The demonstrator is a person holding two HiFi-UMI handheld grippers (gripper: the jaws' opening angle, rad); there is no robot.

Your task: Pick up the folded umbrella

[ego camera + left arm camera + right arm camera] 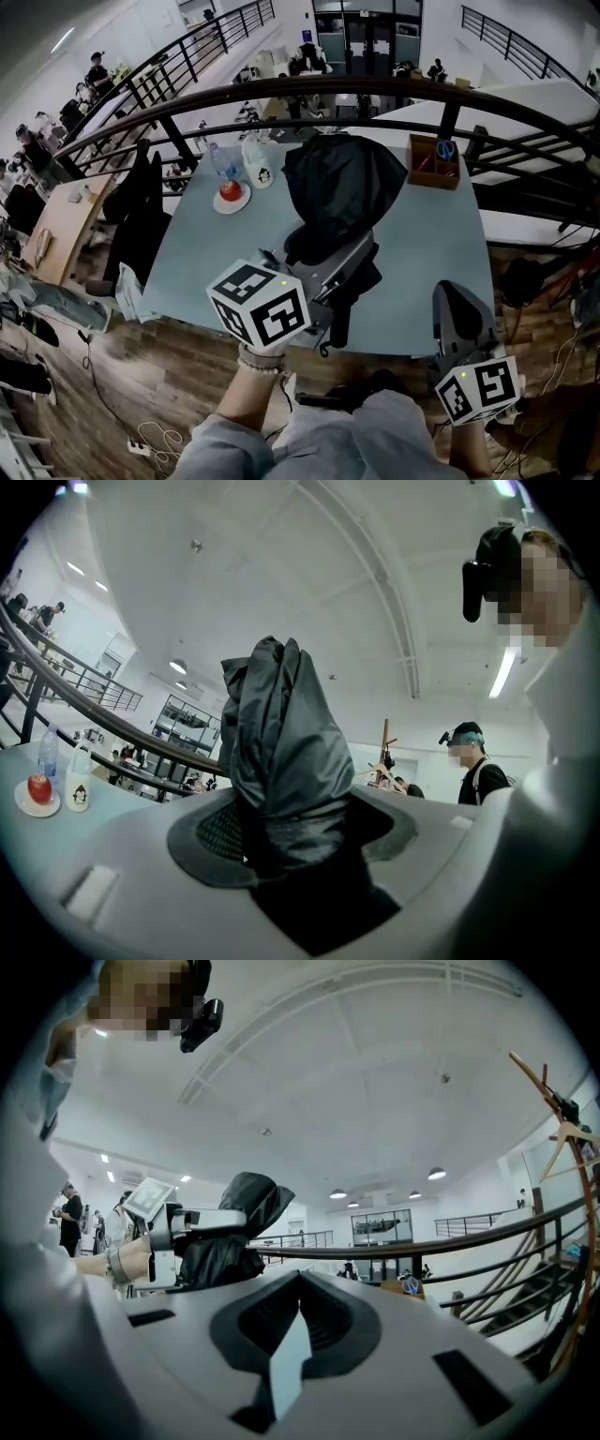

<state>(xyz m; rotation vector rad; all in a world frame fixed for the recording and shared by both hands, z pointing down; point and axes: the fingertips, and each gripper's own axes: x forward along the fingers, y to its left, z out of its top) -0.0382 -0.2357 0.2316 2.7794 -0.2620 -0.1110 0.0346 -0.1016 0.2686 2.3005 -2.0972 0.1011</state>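
Observation:
The folded umbrella is a bunched black bundle held above the pale blue table. My left gripper is shut on its lower end. In the left gripper view the umbrella stands up out of the left gripper, its dark cloth filling the space between the jaws. My right gripper hangs at the table's front right edge, jaws together and holding nothing. The right gripper view shows the right gripper with only a sliver of table between the pads, and the umbrella held off to the left.
At the table's back left stand a plate with a red apple, a clear bottle and a white penguin bottle. A wooden box with scissors sits back right. A dark railing curves behind. A black jacket hangs left.

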